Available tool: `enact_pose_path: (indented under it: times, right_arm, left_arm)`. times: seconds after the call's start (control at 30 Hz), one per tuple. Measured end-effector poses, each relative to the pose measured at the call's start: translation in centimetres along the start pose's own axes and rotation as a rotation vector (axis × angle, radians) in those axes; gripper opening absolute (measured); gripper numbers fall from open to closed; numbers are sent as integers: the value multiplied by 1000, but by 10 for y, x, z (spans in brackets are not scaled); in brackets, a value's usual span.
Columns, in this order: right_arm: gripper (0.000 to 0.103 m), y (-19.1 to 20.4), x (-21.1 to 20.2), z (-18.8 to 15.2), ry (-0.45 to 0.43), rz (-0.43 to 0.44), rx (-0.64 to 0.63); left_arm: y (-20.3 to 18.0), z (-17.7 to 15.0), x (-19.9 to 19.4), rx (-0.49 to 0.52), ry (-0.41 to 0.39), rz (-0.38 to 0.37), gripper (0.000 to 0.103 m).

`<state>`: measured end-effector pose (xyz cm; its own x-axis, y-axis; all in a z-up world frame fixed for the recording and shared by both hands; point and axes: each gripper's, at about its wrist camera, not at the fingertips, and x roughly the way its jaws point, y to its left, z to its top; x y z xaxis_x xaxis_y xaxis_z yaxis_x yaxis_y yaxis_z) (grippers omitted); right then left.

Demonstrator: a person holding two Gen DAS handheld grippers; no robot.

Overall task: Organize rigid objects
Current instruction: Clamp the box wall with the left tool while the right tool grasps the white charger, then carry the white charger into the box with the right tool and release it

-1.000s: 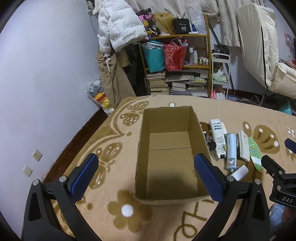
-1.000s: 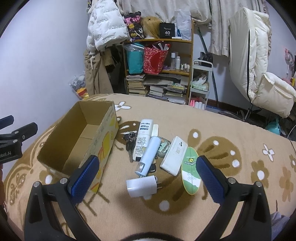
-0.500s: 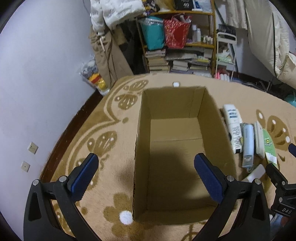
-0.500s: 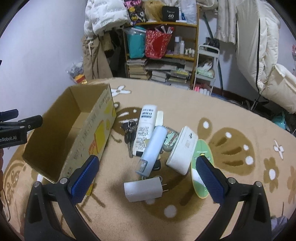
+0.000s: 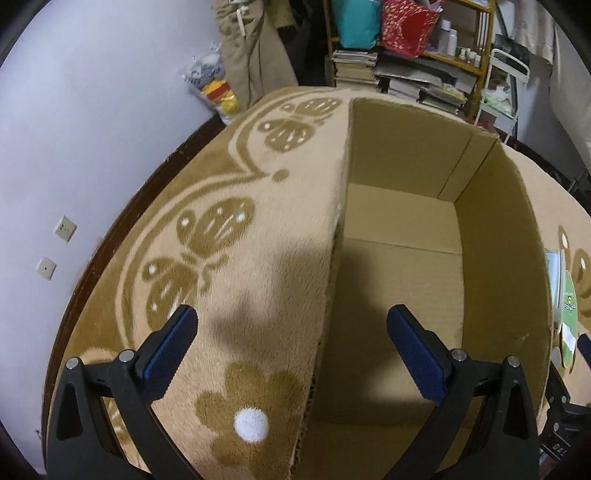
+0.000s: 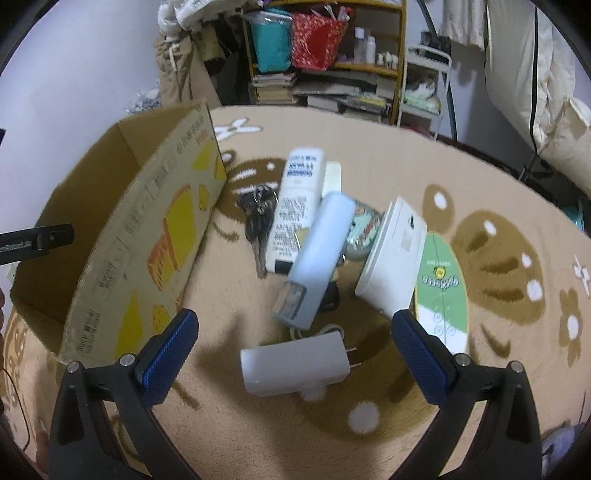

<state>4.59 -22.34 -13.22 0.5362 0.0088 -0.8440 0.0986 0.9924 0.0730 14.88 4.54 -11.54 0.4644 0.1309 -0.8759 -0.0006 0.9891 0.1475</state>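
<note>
My left gripper [image 5: 291,343] spread wide, straddling cardboard box [image 5: 495,229] wall, likely to steady it. My right gripper [image 6: 293,345] spread, empty, over white charger [image 6: 295,363] beside box, nearest pick.

- The left gripper [image 5: 291,341] is spread wide, holding nothing; its blue pads [image 5: 168,341] straddle the left wall of the box [image 5: 495,258], one over the blanket [image 5: 236,206], the other over the box interior.
- The box is cardboard, open-topped, and its floor is bare.
- The blanket is tan with brown butterfly and flower patterns; a white dot [image 5: 251,427] sits in a flower near the bottom.
- A green oval item [image 5: 568,314] lies just right of the box, partly cut off.
- Part of the right gripper [image 5: 565,417] shows at the lower right edge.
- Behind stand a shelf [image 5: 458,59] with books, a teal bag [image 5: 356,22] and a red bag [image 5: 408,26].
- Two wall sockets [image 5: 64,229] sit on the left wall.
</note>
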Motion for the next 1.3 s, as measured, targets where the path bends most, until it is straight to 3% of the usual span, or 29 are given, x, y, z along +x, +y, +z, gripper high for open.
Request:
enact_pose_path:
  times: [0.17, 0.43, 0.57, 0.93, 1.2, 1.3]
  right_arm:
    - [102, -4, 11, -6, 45, 12, 26]
    - [72, -6, 29, -15, 136, 35, 29]
    - [70, -4, 30, -16, 126, 28, 14]
    - [69, -5, 22, -14, 80, 17, 26]
    - [69, -5, 7, -5, 14, 25, 29]
    - [69, -4, 0, -1, -7, 37, 31]
  left_arm:
    - [1, 1, 0, 9, 22, -8, 82]
    - [1, -4, 8, 17, 78, -39, 36]
    - [-1, -5, 9, 21, 84, -66, 24]
    - [-10, -8, 12, 59, 109, -72, 10]
    - [-10, -9, 14, 58, 108, -65, 11]
    - [-14, -9, 14, 82, 100, -30, 12]
